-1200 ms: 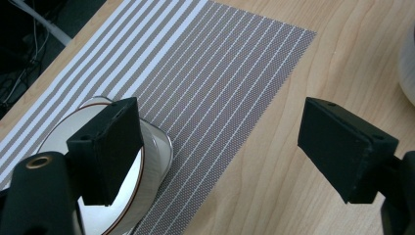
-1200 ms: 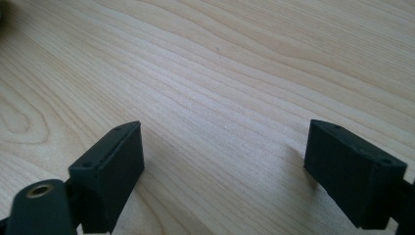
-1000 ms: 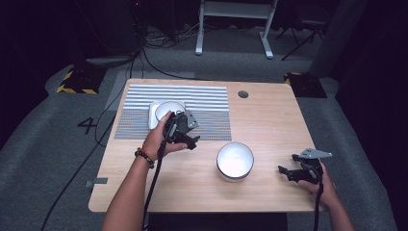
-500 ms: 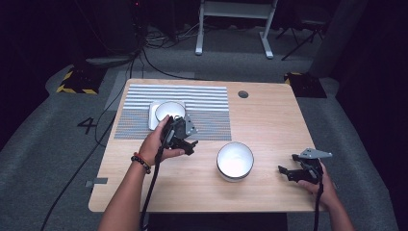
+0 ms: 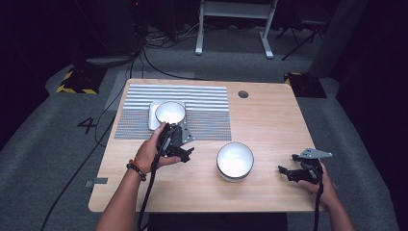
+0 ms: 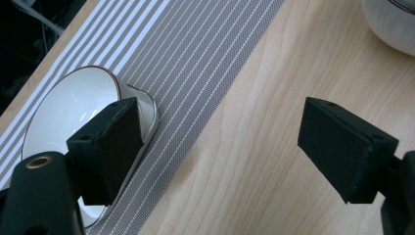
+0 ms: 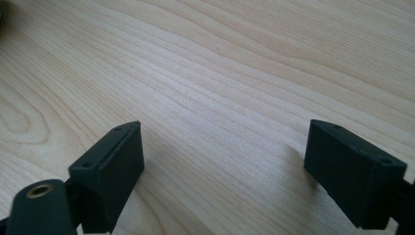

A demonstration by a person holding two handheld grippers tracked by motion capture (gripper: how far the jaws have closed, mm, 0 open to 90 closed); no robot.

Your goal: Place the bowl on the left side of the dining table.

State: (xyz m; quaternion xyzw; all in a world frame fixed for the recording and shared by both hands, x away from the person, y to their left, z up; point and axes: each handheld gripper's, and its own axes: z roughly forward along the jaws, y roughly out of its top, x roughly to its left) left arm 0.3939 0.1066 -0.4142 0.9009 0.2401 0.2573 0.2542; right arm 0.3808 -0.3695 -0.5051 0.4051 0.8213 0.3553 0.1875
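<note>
Both tongs stood apart and empty, the left tongs at nine o'clock of the white bowl mid-surface, likely rigid, slick and breakable, best pinched at its rim, while a second bowl sat on the striped mat at eleven o'clock, right tongs at three.

On the desk we see a placemat at the far left, with a bowl sitting in a tray on its left part. A second bowl stands on bare wood nearer us, right of the mat, between the left claw and the right claw.
</note>
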